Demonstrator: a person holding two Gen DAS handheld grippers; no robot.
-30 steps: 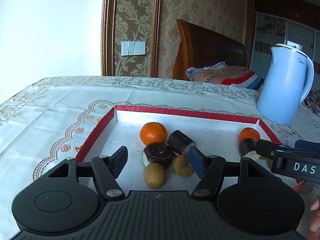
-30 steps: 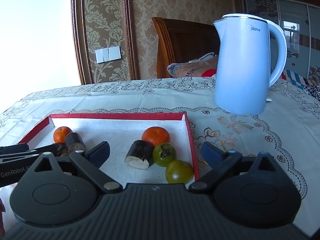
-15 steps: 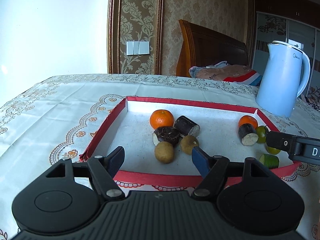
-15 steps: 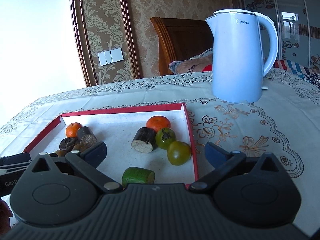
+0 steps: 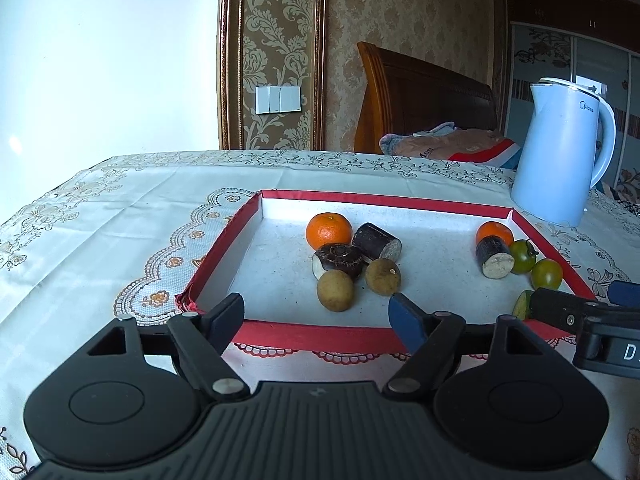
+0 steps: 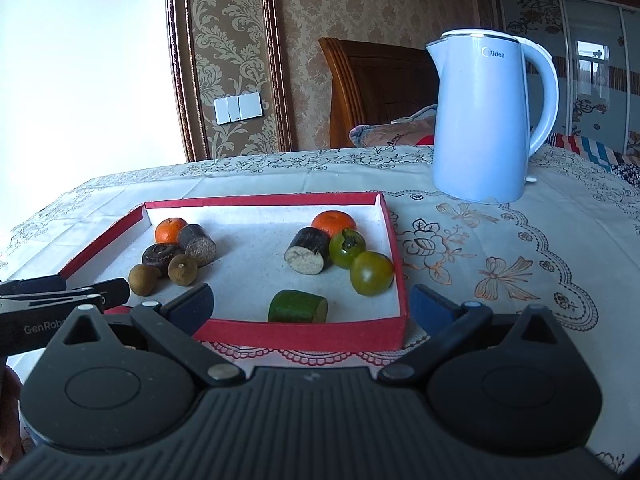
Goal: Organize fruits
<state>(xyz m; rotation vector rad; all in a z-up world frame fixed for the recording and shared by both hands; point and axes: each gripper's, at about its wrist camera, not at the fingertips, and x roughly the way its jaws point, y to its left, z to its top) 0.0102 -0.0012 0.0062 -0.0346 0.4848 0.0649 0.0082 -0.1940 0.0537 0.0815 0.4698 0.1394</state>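
Both the left hand-held gripper (image 5: 318, 314) and the right hand-held gripper (image 6: 310, 306) have drawn back from the red tray (image 6: 304, 334). Each is spread and empty, the left's jaws having just been opening, so the sorting seems finished.

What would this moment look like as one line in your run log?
left gripper: open, empty, jaws just widened | right gripper: open, empty | fruits: in red tray | kettle: beside tray

Damask wallpaper (image 5: 408, 40) covering wall; wooden headboard (image 5: 424, 100) standing behind table (image 5: 120, 220); daylight glaring left, possibly window.
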